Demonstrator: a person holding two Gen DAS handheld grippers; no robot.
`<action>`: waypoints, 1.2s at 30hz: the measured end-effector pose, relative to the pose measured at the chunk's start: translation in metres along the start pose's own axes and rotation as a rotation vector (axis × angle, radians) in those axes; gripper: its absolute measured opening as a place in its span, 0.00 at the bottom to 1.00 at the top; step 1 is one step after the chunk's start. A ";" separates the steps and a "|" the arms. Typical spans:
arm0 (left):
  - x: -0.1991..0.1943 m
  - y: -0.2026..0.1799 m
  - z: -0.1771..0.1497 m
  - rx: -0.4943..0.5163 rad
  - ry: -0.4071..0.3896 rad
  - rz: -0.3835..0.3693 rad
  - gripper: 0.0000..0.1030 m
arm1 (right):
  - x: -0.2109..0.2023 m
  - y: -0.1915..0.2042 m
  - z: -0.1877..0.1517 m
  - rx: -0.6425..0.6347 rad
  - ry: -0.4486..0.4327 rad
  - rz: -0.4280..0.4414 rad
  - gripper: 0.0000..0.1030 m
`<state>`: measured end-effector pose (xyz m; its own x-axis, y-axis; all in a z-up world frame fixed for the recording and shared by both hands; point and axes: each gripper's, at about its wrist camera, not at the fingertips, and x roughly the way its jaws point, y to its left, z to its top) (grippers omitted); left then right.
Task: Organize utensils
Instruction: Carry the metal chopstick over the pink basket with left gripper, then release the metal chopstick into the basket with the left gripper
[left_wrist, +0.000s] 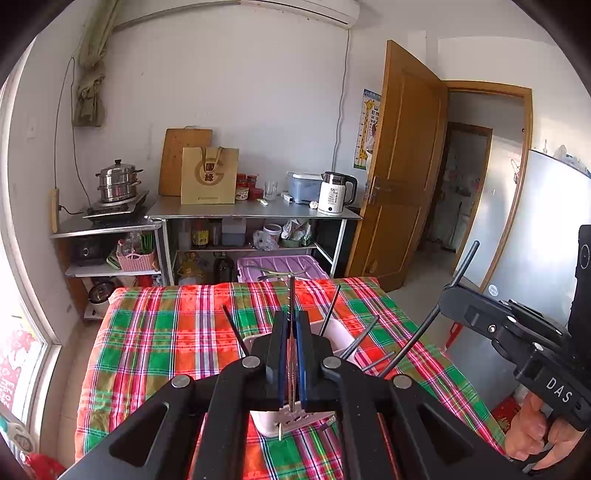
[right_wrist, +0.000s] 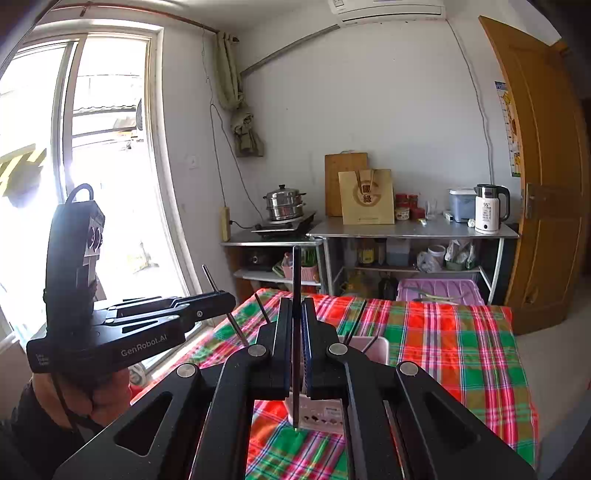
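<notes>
Utensils were clamped in both tools above the checked tablecloth. Nearest the left wrist camera, the left gripper had its two blue-padded fingers drawn close together on a thin metal utensil, which stood upright between them and rose past the fingertips. Directly beneath it sat a white utensil holder with several dark chopsticks leaning out of it at different angles. In the right wrist view, the right gripper was likewise pinched tight on a single dark chopstick, held vertical, its lower tip hanging just over the printed front of the same white holder. Each tool appeared in the other's view, held by a bare hand at the frame's edge. Beyond the table's far edge lay a purple plastic lid, then a steel shelf unit carrying a white kettle, a paper bag and a stacked steamer pot against the white wall. A wooden door stood open at right.
</notes>
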<state>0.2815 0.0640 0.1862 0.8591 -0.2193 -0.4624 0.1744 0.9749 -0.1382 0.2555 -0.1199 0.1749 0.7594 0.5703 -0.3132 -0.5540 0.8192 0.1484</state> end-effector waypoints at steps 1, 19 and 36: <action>0.003 0.000 0.002 0.001 -0.002 0.004 0.04 | 0.003 0.000 0.003 0.001 -0.006 -0.001 0.04; 0.093 0.025 -0.046 -0.011 0.130 0.002 0.04 | 0.073 -0.027 -0.025 0.025 0.100 -0.058 0.04; 0.091 0.029 -0.064 -0.055 0.168 0.024 0.20 | 0.063 -0.026 -0.035 -0.001 0.142 -0.062 0.13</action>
<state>0.3342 0.0698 0.0839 0.7696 -0.2036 -0.6052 0.1244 0.9774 -0.1707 0.3056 -0.1072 0.1189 0.7362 0.5046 -0.4510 -0.5081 0.8523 0.1242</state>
